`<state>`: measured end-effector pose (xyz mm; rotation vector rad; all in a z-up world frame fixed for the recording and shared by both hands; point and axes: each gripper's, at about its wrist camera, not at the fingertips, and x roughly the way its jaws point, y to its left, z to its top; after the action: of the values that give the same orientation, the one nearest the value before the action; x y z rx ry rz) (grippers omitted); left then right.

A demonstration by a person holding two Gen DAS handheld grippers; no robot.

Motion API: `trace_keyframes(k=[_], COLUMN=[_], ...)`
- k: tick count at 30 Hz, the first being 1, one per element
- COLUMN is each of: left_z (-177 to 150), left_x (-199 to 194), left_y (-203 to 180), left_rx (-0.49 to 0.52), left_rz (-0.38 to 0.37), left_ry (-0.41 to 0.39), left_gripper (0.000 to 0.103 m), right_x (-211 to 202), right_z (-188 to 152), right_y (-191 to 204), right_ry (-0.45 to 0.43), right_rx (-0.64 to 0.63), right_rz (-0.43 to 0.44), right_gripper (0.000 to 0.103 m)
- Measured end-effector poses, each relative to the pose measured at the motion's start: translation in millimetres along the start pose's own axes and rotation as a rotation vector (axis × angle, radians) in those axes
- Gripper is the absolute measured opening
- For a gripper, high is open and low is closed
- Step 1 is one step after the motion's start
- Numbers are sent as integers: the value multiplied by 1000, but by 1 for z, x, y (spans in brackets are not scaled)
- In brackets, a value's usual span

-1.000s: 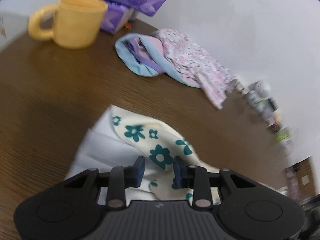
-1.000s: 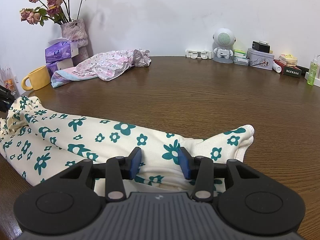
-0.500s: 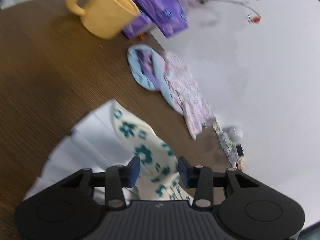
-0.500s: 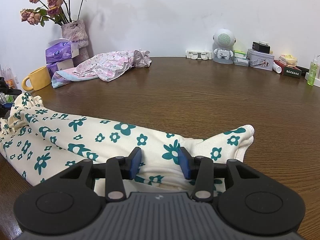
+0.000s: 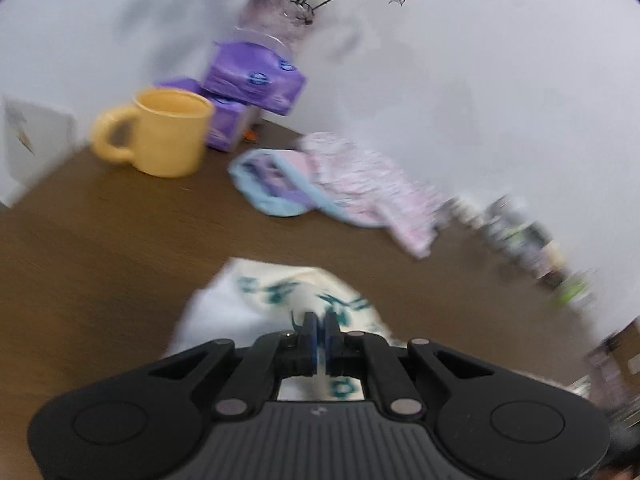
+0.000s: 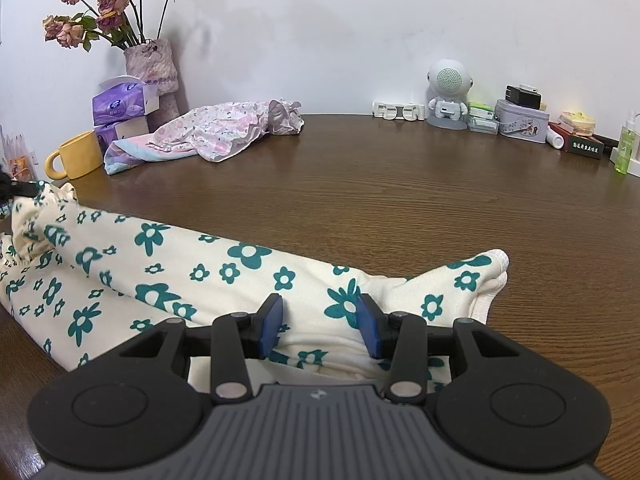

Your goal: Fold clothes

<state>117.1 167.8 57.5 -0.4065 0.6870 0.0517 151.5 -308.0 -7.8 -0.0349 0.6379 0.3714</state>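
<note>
A cream garment with teal flowers (image 6: 240,268) lies stretched across the front of the brown table (image 6: 400,200). My left gripper (image 5: 319,336) is shut on its left end (image 5: 280,292). In the right wrist view that end is bunched and lifted at the left edge, where a bit of the black left gripper (image 6: 12,188) shows. My right gripper (image 6: 320,326) stands open over the garment's right part, its blue pads apart with the cloth lying between them. The left wrist view is blurred.
A crumpled pink and light-blue garment (image 6: 216,132) lies at the back left, beside a yellow mug (image 6: 76,156), purple tissue packs (image 6: 120,100) and a vase of dried roses (image 6: 150,68). A small robot figure (image 6: 448,92), a tin (image 6: 520,122) and a green bottle (image 6: 626,148) line the back right.
My left gripper's jaws have closed on the floral garment's end, and the hand has swung and risen a little, bunching that end up. The right gripper has stayed still.
</note>
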Motion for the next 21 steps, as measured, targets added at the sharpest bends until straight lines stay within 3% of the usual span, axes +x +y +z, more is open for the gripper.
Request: trace_keyframes(k=[3, 5, 6, 7, 8, 9, 12, 14, 16, 21], left_z=[-8, -9, -10, -10, -10, -10, -8, -8, -8, -6], left_x=[-2, -2, -2, -2, -1, 0, 12, 18, 23, -6], left_y=[4, 12, 18, 23, 26, 27, 24, 18, 12, -11], left_rx=[-16, -96, -141, -180, -209, -227, -240, -216, -176, -9], left_rz=[-3, -42, -61, -81, -102, -116, -138, -132, -128, -115], left_ry=[21, 18, 17, 17, 18, 22, 52, 70, 83, -6], left_gripper=[0, 2, 12, 28, 35, 41, 43, 39, 3, 0], right_x=[0, 0, 0, 0, 0, 0, 0, 0, 0, 0], right_z=[0, 0, 0, 0, 0, 0, 0, 0, 0, 0], right_y=[0, 0, 0, 0, 0, 0, 0, 0, 0, -1], right_ry=[-1, -1, -1, -1, -1, -1, -1, -1, -2, -1], right_rx=[0, 0, 0, 0, 0, 0, 0, 1, 1, 3], right_rz=[0, 0, 0, 0, 0, 0, 0, 0, 0, 5], right_gripper=[41, 41, 41, 41, 41, 41, 41, 41, 41, 41])
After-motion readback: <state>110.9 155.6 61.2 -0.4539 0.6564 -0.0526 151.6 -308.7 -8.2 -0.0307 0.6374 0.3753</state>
